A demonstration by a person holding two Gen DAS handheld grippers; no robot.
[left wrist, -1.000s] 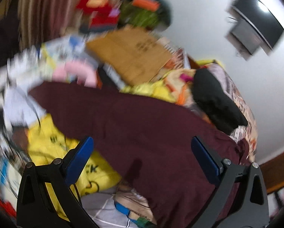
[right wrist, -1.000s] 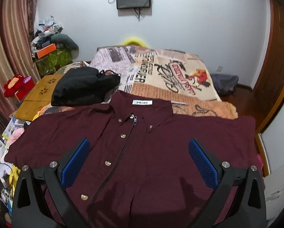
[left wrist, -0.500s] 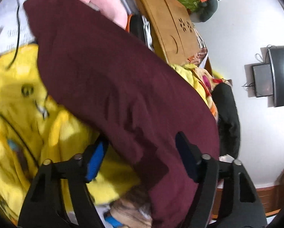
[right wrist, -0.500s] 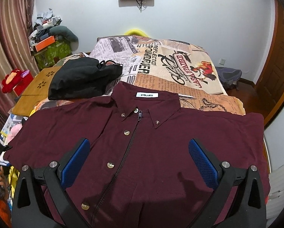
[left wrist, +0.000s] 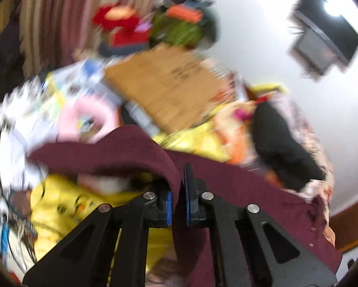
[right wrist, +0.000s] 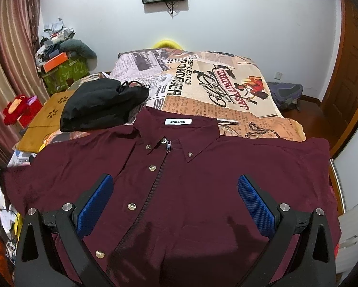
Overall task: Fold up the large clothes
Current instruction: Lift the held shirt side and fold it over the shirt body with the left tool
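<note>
Two tools share the work: our left tool (left wrist: 177, 203) is clenched on the sleeve edge of the maroon shirt (right wrist: 203, 179) lying spread on the bed (right wrist: 226, 91), so we should carry it smoothly inward while our released right tool (right wrist: 174, 205) hovers above the front.

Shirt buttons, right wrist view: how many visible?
6. Three small ones at the collar. Three down the maroon shirt placket. More may sit below, hidden by the gripper.
</note>
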